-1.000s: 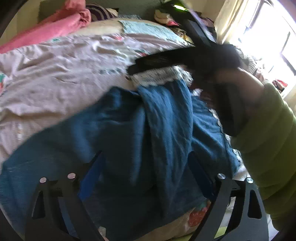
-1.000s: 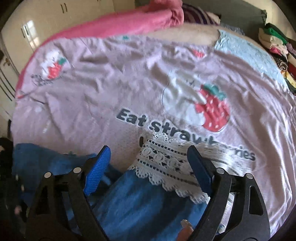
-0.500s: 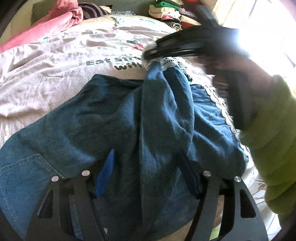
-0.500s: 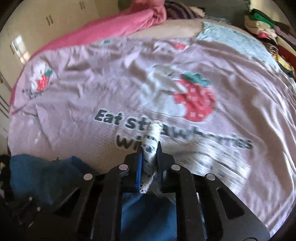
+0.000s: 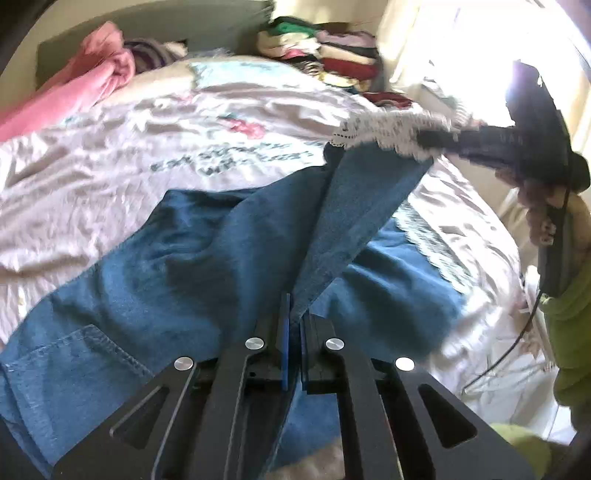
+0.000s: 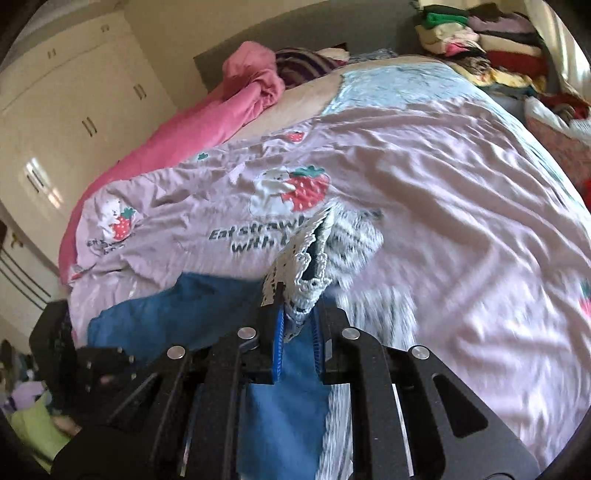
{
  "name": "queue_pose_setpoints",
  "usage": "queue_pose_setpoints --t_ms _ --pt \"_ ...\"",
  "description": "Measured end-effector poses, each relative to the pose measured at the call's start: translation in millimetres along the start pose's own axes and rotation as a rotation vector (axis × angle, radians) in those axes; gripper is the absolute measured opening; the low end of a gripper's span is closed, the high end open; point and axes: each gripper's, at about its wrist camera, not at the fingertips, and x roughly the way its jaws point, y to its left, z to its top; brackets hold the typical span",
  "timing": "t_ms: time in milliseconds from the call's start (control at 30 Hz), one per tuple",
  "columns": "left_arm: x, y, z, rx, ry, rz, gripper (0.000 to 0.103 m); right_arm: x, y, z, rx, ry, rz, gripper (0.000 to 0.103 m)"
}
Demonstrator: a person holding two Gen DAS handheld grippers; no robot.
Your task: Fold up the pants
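Left tool [image 5: 293, 325] and right tool [image 6: 299, 321] pinch pants [image 5: 184, 258], lace hem [image 6: 332, 240] blurred

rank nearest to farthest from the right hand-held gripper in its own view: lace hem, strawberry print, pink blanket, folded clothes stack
From the right hand-held gripper:
1. lace hem, pinched in it
2. strawberry print, mid-bed
3. pink blanket, far left
4. folded clothes stack, far right; close to 3
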Motion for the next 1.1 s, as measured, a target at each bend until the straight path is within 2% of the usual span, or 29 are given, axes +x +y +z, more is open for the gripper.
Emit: queue_pose_setpoints --t_ms 200,467,567,600,633,667,700,733,767,800,900,933,1067,1100 --pt "-14.5 -19.0 -18.5 0.109 0.010 -0.013 0.004 -28.6 -8.8 -59.6 0.089 0.038 -0.013 0.008" --pt "5.6 -22.7 -44.9 0.109 0.089 -0.027 0.005 -11.8 -36.2 -115.0 0.224 0.136 -0.047 0.008" --pt "11.4 -19.5 -51.9 0.093 0.107 -0.026 0.007 -3.8 -46.4 -124.6 0.254 0.166 -0.075 0.014" --pt "12.6 -18.3 -53.6 0.084 0.109 -0.030 0.009 -4.0 -48.4 -126.6 0.268 0.163 -0.067 0.014" --pt "12.0 -15.9 -56.5 0.064 0.103 -0.039 0.021 -5.3 -48.1 -127.0 0.266 0.165 -0.066 0.016" --pt "9.9 -13.4 -59.7 0.041 0.103 -0.061 0.029 -8.6 -45.4 -126.0 0.255 0.166 -0.070 0.023" --pt "4.7 -11.2 -62.8 0.020 0.094 -0.074 0.042 -14.0 -42.8 -124.2 0.245 0.161 -0.083 0.027" --pt "-1.5 -9.6 -65.1 0.010 0.081 -0.079 0.048 -20.7 -41.0 -122.7 0.231 0.150 -0.106 0.037" --pt "-10.1 -6.9 -67.6 -0.002 0.067 -0.074 0.049 -27.2 -39.9 -120.3 0.215 0.134 -0.141 0.048" --pt "-21.0 -2.3 -69.3 -0.019 0.048 -0.054 0.049 -38.6 -36.6 -114.8 0.179 0.094 -0.206 0.050" --pt "-59.5 23.0 -73.0 -0.094 -0.043 0.001 0.055 -48.8 -25.1 -102.7 0.094 0.038 -0.247 0.051" --pt "-70.6 32.8 -74.6 -0.121 -0.068 0.027 0.057 -47.7 -16.6 -98.9 0.050 0.024 -0.231 0.054" --pt "-117.0 92.4 -85.4 -0.307 -0.151 0.220 0.068 -22.7 11.9 -91.7 -0.079 0.047 -0.161 0.058" --pt "-122.8 105.3 -89.1 -0.347 -0.154 0.257 0.077 -15.2 17.2 -91.4 -0.100 0.055 -0.150 0.059"
